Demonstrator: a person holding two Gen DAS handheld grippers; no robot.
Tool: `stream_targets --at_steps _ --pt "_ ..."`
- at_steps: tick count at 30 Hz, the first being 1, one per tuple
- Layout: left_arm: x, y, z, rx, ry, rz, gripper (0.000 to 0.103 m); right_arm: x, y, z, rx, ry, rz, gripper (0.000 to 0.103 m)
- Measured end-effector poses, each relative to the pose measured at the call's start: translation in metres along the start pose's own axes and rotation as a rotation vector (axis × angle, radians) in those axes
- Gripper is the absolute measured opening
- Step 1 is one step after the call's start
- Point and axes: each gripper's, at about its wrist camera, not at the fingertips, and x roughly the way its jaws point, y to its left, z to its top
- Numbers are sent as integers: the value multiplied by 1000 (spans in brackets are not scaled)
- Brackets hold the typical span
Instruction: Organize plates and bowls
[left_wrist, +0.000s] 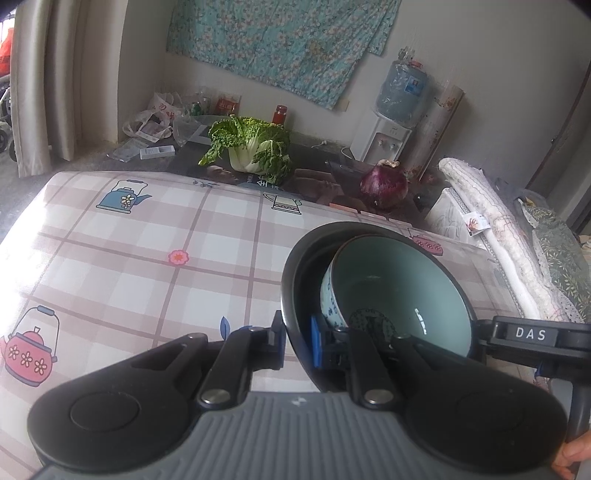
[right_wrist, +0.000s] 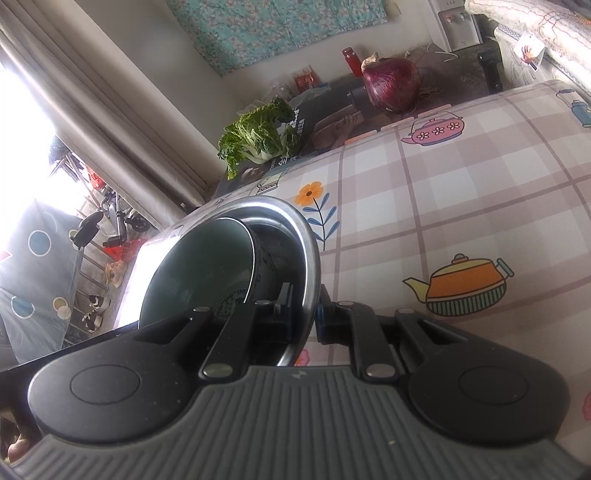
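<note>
A dark metal bowl (left_wrist: 295, 266) is tipped above the checked tablecloth (left_wrist: 147, 236), and a pale green ceramic bowl (left_wrist: 399, 288) with a blue pattern leans inside it. My left gripper (left_wrist: 295, 334) is shut on the metal bowl's left rim, with one blue pad inside the wall. My right gripper (left_wrist: 480, 336) clamps the opposite rim. In the right wrist view, the right gripper (right_wrist: 304, 312) is shut on the shiny rim of the metal bowl (right_wrist: 295, 221). The ceramic bowl (right_wrist: 195, 266) rests tilted inside it.
Beyond the table's far edge lie a leafy cabbage (left_wrist: 247, 147) and a purple onion (left_wrist: 384, 184) on a dark surface. Behind them are a red bottle (left_wrist: 279, 114) and a water dispenser (left_wrist: 391, 125). A rolled cloth (left_wrist: 491, 221) runs along the right side.
</note>
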Motion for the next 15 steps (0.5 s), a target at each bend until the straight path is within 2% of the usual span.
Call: stream_targets --at_steps 8,15 --pt "-35 0 -4 -1 -32 -17 13 -30 19 -9 -16 -19 1 12" --pt "-75 5 -21 -3 -55 -26 13 -63 40 -34 -21 -18 8 12"
